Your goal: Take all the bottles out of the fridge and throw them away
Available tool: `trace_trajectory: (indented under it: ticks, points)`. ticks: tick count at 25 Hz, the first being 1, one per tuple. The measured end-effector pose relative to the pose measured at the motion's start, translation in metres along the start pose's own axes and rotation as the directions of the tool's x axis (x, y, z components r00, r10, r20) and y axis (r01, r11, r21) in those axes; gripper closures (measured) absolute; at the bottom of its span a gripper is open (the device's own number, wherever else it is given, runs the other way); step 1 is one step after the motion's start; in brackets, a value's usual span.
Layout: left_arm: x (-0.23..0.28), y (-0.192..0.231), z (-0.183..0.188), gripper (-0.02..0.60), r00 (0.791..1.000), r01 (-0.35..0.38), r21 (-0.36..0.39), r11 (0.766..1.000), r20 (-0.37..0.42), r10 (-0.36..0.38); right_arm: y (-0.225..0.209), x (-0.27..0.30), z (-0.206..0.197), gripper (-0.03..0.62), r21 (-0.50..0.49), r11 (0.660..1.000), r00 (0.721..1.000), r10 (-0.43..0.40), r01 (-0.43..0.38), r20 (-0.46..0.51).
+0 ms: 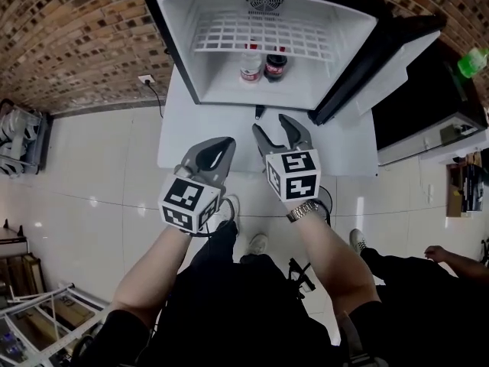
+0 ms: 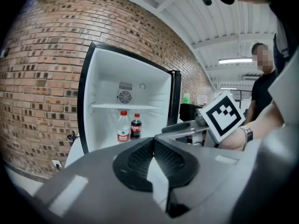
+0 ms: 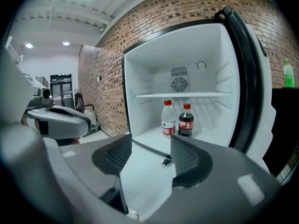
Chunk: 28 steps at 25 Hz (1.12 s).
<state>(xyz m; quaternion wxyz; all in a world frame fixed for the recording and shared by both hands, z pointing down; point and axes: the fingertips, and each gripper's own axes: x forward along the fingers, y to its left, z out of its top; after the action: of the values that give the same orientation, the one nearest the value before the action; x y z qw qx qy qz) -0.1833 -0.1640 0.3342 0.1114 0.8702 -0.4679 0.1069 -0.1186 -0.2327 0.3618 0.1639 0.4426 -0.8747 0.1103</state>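
White-lined black mini fridge (image 1: 200, 60) sits on a white rectangular table (image 1: 191, 144) against the brick wall. Its door (image 1: 397, 63) is swung wide to the right.

- Contents: two upright bottles on the fridge floor, under the white wire shelf (image 1: 260, 35), centre and toward the back. On the left is a clear plastic bottle with red cap and red label (image 1: 250, 63). On the right is a dark cola bottle with red cap (image 1: 276, 65). They stand just beside each other; can't tell if they touch.
- Fridge floor is bare on both sides of the pair and in front of it, out to the lip.
- Left gripper (image 1: 227, 142): jaws pressed together, tips meeting, nothing in them. It hangs over the table's front part.
- Right gripper (image 1: 270, 125): jaws spread, nothing between the pads. It sits just beside the left one, aimed at the fridge opening and well apart from the bottles.
- A small dark object (image 1: 259, 112) lies on the table between the right gripper and the fridge lip; can't tell what it is.
- Edges: the door's black rim bounds the right side of the approach. The table strip in front of the fridge is narrow.
- A green plastic bottle (image 1: 472, 61) stands on the black cabinet (image 1: 416, 105) beyond the door, outside the fridge.
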Motion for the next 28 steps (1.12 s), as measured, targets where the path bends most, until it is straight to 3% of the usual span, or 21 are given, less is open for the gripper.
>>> trace_trajectory:
  ticks: [14, 28]
  points:
    - [0.024, 0.078, 0.001, 0.578, 0.999, 0.013, 0.007, 1.000, -0.038, -0.013, -0.027, 0.134, 0.019, 0.307, -0.003, 0.991, 0.987, -0.136, 0.136, -0.083]
    - [0.043, 0.125, -0.009, 0.578, 0.997, 0.012, 0.002, 1.000, -0.076, -0.012, -0.062, 0.206, 0.013, 0.287, 0.064, 0.967, 0.963, -0.236, 0.245, -0.130]
